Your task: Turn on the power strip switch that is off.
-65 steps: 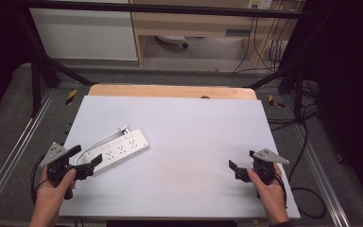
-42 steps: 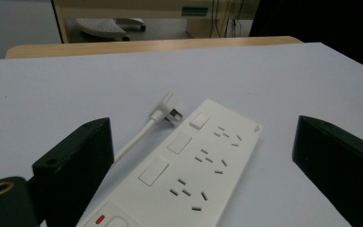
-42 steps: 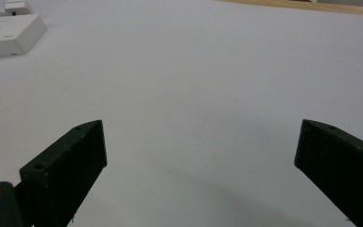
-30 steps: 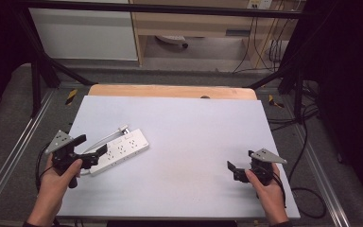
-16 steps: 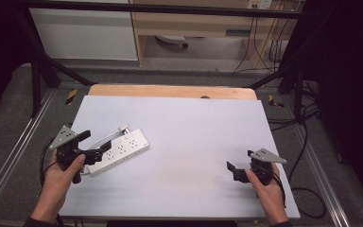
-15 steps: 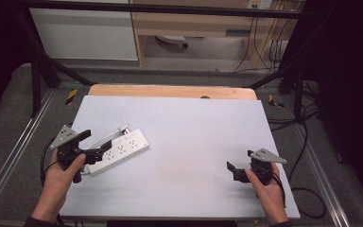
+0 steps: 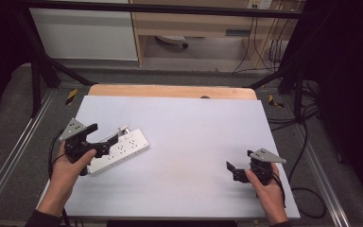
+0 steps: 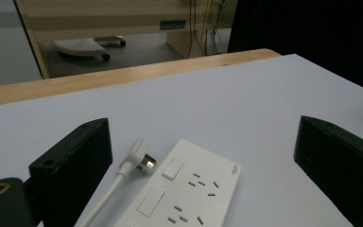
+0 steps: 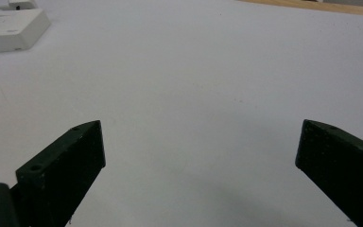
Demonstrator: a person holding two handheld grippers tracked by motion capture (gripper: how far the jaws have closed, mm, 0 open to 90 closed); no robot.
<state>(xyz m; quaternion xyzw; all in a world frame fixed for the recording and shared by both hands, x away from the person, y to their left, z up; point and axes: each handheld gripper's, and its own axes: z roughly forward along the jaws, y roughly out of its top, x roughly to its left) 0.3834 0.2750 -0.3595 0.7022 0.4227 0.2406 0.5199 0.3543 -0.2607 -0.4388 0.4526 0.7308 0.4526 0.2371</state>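
The left gripper (image 7: 105, 144) hangs over the near-left part of the white table (image 7: 194, 123), held in the person's left hand (image 7: 71, 163). Its 2 black jaws are spread wide and grasp nothing. In the left gripper view they frame the white power strip (image 8: 182, 191), which lies flat on the table just beyond and below them, apart from both. A white plug (image 8: 139, 161) on a white cord (image 8: 104, 201) rests beside the strip's far end, near the left jaw.

The right gripper (image 7: 234, 170) sits low over the near-right part of the table in the person's right hand (image 7: 267, 189). Its 2 jaws are likewise wide apart and empty, with bare tabletop between them. The power strip lies well away from it, at the far left of the right gripper view.
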